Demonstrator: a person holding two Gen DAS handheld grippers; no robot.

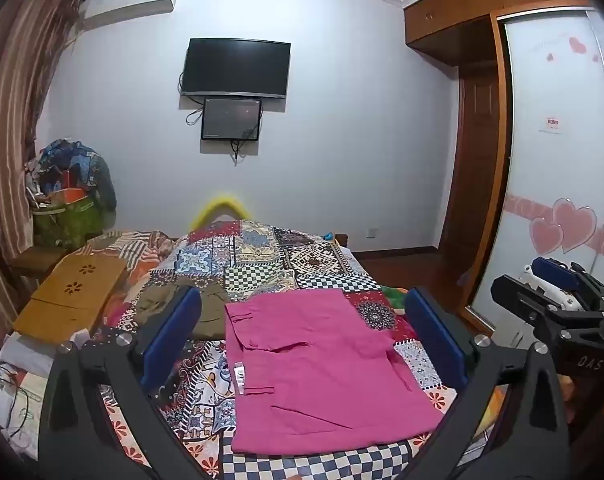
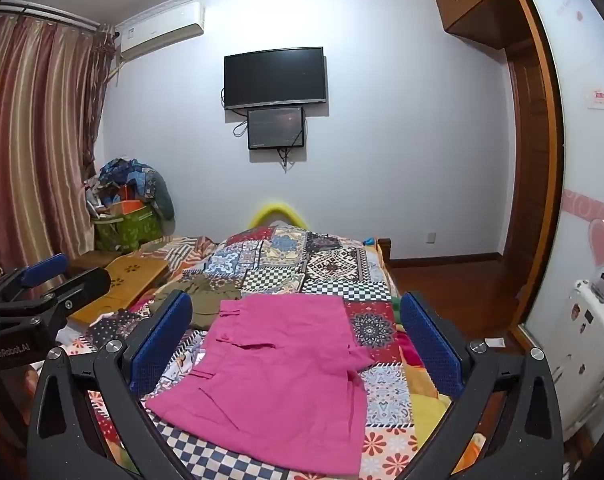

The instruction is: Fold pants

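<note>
Pink pants, folded flat on the patchwork quilt near the bed's foot. Left gripper and right gripper above them, jaws spread wide, holding nothing. Olive garment bunched just beyond.

pants lie on bed, shorts behind-left.
</note>
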